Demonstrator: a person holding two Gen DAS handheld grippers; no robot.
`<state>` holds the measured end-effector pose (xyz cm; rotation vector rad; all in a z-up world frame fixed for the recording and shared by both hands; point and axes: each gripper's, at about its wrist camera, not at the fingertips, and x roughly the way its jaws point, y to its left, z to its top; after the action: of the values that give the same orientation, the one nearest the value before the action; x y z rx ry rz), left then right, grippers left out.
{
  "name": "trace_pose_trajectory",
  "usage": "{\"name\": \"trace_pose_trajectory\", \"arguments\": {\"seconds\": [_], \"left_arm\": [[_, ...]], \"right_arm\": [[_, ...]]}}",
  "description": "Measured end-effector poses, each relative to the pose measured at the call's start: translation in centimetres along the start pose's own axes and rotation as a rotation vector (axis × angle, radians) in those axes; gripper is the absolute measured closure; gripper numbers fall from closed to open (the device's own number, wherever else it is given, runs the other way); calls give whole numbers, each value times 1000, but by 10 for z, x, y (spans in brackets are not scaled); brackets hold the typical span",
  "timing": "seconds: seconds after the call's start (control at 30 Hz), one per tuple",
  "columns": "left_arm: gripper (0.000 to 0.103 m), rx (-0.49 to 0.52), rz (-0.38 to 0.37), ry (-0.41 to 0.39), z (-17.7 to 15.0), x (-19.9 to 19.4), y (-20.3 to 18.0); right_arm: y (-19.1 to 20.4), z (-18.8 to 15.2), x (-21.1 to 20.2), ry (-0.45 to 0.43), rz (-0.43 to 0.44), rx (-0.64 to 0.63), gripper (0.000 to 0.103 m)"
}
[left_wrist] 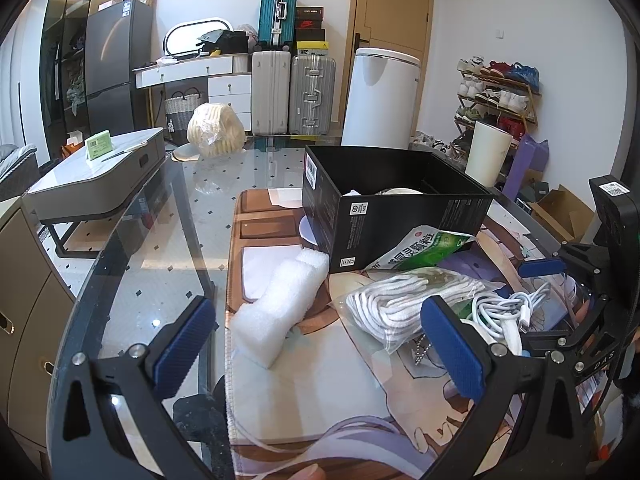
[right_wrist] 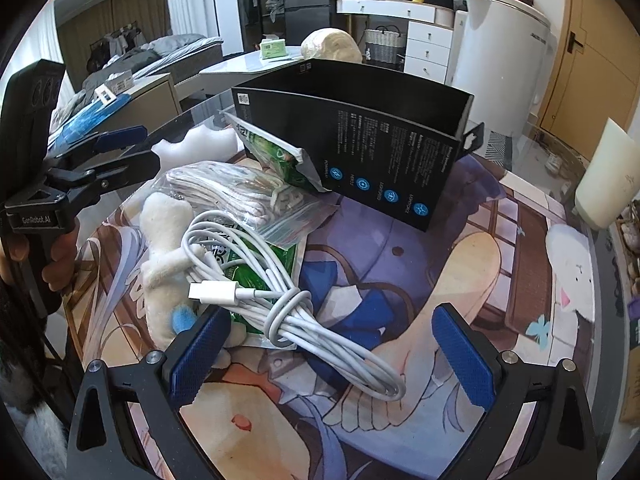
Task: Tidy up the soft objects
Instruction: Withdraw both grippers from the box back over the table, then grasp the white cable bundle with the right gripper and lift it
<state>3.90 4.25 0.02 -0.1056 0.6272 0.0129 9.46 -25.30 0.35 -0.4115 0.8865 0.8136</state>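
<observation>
The right hand-held gripper (right_wrist: 332,354), jaws apart and empty, hung directly over the coiled white cable (right_wrist: 280,292), whose long axis ran away to its left toward the black box (right_wrist: 360,144), while the left hand-held gripper (left_wrist: 320,344), also spread, sat farther off.

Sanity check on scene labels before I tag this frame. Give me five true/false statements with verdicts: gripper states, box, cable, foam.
1. Both grippers, left gripper and right gripper, are open and hold nothing. True.
2. The black box is closed with a lid. False: its top is open.
3. The white cable is coiled and lies on top of the pile. True.
4. The white foam piece sits inside the black box. False: it lies on the printed mat, beside the box.
5. The bagged white socks are already in the box. False: they lie outside it.
</observation>
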Motion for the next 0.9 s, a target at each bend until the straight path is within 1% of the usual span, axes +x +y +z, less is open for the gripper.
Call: {"name": "trace_pose_trajectory", "arguments": {"seconds": [0.1, 0.2, 0.27, 0.33, 0.37, 0.47, 0.5, 0.53, 0.63, 0.9], "left_arm": [[0, -1, 1, 0, 0, 0, 0], [0, -2, 0, 2, 0, 1, 0], [0, 0, -2, 4, 0, 2, 0], [0, 1, -4, 5, 0, 3, 1], [0, 1, -4, 6, -1, 3, 1], [0, 1, -4, 5, -1, 3, 1], [0, 1, -3, 5, 0, 3, 1], [0, 0, -3, 6, 0, 3, 1], [0, 2, -3, 5, 0, 3, 1], [0, 2, -2, 4, -1, 3, 1]], "right_arm": [[0, 2, 4, 11, 13, 2, 1], [1, 4, 7, 1, 34, 20, 2], [2, 4, 7, -6, 53, 22, 7], [4, 4, 7, -12, 88, 18, 22], [5, 4, 6, -13, 100, 11, 25], [6, 4, 4, -19, 106, -3, 35], [6, 3, 3, -21, 112, -2, 42], [5, 2, 2, -20, 117, 1, 45], [2, -1, 2, -26, 121, 11, 60], [0, -15, -9, -61, 129, 46, 71]]}}
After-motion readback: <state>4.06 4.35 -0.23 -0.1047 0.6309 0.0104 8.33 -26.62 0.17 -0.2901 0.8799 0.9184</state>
